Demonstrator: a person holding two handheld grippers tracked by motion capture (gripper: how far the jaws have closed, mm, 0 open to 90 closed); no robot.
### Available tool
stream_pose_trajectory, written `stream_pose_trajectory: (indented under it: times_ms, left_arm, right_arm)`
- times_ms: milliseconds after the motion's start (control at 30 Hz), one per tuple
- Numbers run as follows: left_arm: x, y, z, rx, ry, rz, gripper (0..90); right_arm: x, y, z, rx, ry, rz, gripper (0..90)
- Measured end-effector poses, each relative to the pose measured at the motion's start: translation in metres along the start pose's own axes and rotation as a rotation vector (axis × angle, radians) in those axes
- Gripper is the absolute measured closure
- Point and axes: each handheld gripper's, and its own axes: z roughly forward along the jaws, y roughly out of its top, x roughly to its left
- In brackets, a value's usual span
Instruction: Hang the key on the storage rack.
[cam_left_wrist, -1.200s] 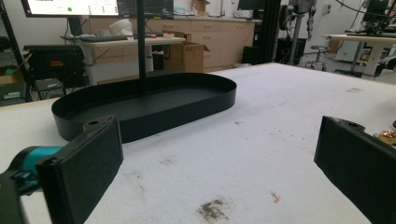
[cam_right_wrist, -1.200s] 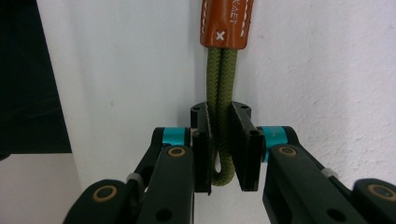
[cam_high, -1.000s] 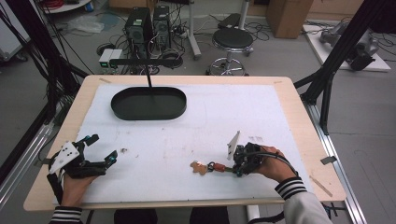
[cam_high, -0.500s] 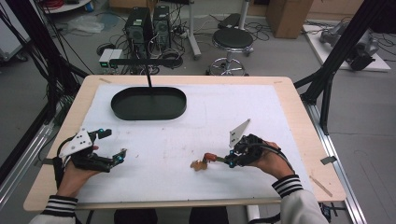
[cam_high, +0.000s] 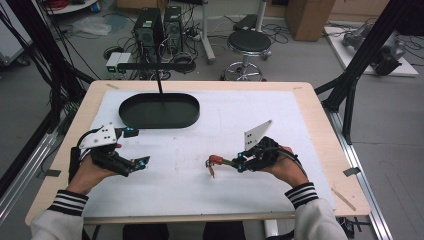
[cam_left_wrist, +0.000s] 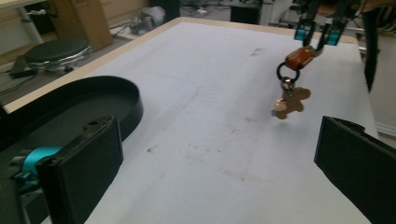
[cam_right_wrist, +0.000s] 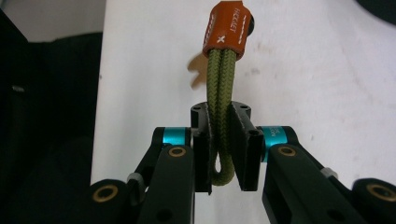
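Right gripper view: keychain cord (cam_right_wrist: 219, 116) pinched between right claw (cam_right_wrist: 220, 140) pads.

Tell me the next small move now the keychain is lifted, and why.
Probably carry the keychain left and back toward the black tray. The right tongs are shut on its green cord loop, its charm hangs off the white mat, and the tray sits empty beyond.

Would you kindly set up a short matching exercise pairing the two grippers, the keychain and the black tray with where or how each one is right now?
1. left gripper
2. right gripper
3. keychain
4. black tray

a. lying at the far left of the table, nothing in it
b. dangling above the white mat
c. jaws wide apart, holding nothing
d. clamped on the green cord loop

Pairs: 1-c, 2-d, 3-b, 4-a
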Motion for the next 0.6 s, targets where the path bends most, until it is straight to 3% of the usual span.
stream_pose_trajectory:
  times_ms: [33,100,267,600]
  left_arm:
    - [0.000,0.000,0.000,0.000,0.000,0.000,1.7]
    - [-0.003,0.011,0.007,0.008,-0.043,0.013,1.7]
    - [-0.003,0.027,0.019,0.040,-0.077,0.036,1.7]
    - [-0.011,0.053,0.053,0.118,-0.204,0.107,1.7]
  right_arm:
    - [0.000,0.002,0.000,-0.006,-0.003,-0.003,80.2]
    - [-0.001,0.006,0.000,-0.031,0.004,-0.012,80.2]
    - [-0.003,0.015,0.001,-0.071,0.013,-0.044,80.1]
    - [-0.006,0.034,0.003,-0.096,0.021,-0.075,80.1]
